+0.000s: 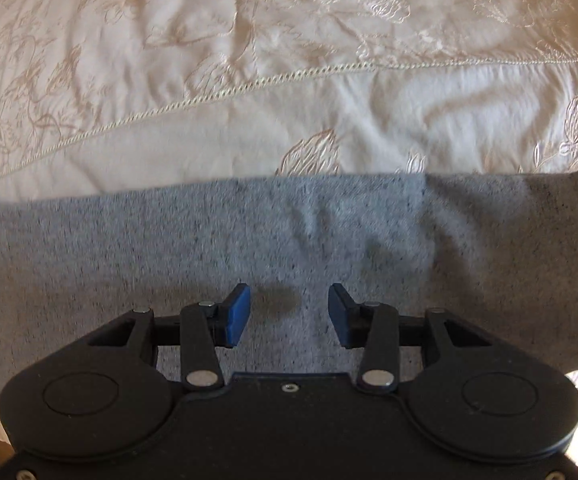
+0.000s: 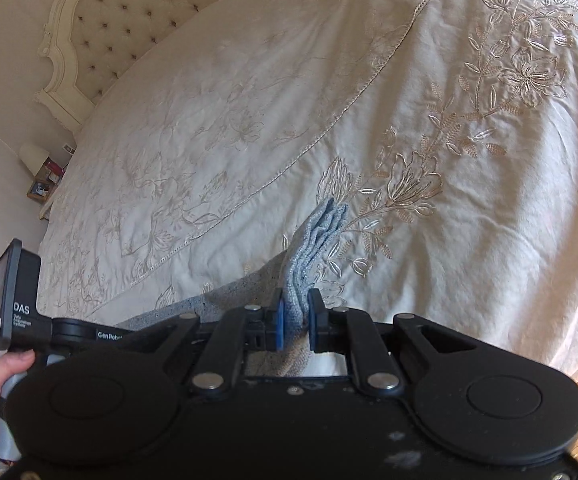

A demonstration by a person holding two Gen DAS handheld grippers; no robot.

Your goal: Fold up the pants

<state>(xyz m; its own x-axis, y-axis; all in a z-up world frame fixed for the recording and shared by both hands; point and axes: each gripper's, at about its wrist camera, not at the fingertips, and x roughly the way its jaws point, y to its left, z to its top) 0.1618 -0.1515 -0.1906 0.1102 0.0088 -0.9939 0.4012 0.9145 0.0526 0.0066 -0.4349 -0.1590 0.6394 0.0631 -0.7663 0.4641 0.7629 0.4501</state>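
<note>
The right gripper [image 2: 294, 312] has its jaws pinching the bunched pants [image 2: 313, 236] to lift them; the left gripper [image 1: 289, 316], jaws spread, hovers empty above the cloth on the bed [image 2: 249, 120].

Both handheld units are the same chunky matte black plastic: two round discs side by side, linkage arms on silver rivet pins, small screws in the base plate. The left gripper [image 1: 289, 314] and right gripper [image 2: 298, 316] have blue pads [image 1: 236, 314]. The right one carries a side module [image 2: 13, 296] printed "DAS", with a "GenRobot"-ish label beside it.
</note>
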